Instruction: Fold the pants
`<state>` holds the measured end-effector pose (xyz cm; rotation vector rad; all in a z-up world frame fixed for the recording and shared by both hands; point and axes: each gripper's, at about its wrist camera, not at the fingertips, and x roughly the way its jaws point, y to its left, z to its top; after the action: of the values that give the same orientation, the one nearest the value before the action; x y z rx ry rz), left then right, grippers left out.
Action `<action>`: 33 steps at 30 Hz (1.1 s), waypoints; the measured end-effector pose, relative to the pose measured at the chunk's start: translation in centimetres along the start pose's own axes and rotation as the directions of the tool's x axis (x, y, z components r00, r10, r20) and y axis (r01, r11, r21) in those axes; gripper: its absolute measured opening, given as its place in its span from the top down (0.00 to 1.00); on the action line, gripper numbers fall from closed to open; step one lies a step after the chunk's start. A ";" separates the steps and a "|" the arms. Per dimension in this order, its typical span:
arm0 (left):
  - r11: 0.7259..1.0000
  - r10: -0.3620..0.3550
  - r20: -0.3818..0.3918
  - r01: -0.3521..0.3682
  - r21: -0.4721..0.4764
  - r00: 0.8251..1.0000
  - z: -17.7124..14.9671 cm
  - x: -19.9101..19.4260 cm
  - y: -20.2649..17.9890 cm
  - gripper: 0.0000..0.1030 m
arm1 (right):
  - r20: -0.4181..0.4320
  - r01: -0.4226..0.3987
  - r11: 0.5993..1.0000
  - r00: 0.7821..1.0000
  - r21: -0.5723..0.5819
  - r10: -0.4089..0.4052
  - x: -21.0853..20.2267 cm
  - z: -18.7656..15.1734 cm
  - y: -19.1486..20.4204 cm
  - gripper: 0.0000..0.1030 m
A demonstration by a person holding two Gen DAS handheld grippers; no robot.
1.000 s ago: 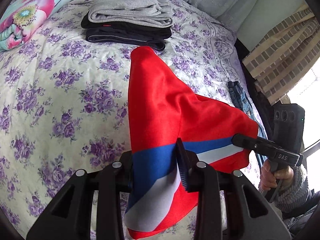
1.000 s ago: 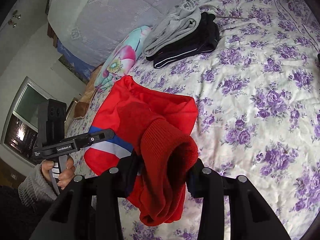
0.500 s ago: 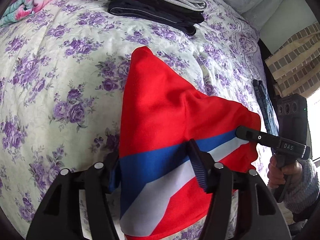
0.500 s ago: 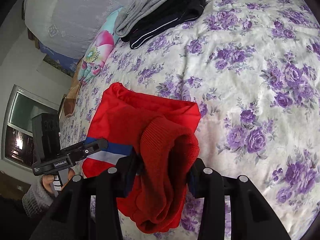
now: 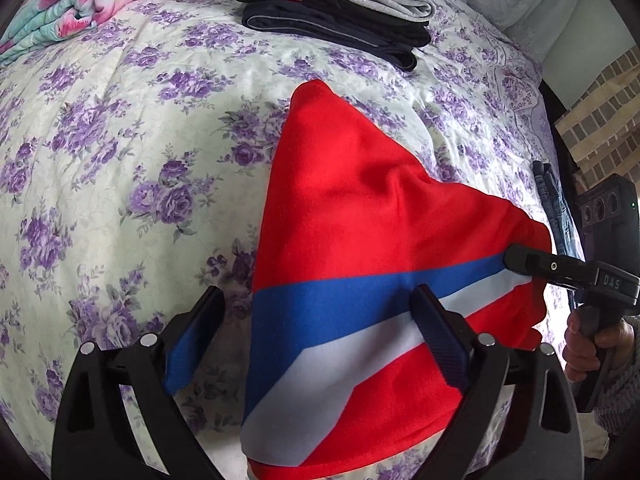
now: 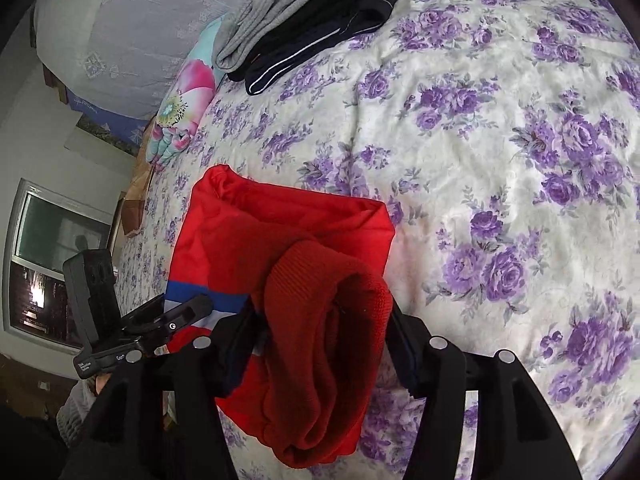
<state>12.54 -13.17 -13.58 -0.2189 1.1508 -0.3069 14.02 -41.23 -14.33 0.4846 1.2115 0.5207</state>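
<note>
The red pants lie folded on the bed, their blue and white stripe toward the near edge, well short of the stack of folded grey and dark clothes at the far side.

The left claw stands wide and its jaws are opening. The striped edge of the pants lies between them: the left pad is clear of the cloth, the right pad is at it but not pinching. The right claw is opening too; the thick ribbed waistband bulges up between its jaws, and whether the pads are pressing it cannot be told for sure.

This looks like the release at the end of a fold: the cloth has been laid over on itself and both claws are letting go.

The next move probably calls for lifting both claws straight off the pants without dragging the top layer askew. The bunched waistband may then need flattening, and the pants either another fold across or a carry to the stack.
</note>
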 end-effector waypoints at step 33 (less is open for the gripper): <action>1.000 0.021 0.004 -0.021 -0.018 1.000 -0.7 0.0 0.5 0.04 | 0.032 -0.001 1.000 0.999 -0.006 0.001 -0.9 1.0 0.5 0.27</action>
<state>11.96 -12.74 -14.03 -0.2228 1.1509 -0.2777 14.64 -41.42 -13.10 0.4875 1.1787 0.5155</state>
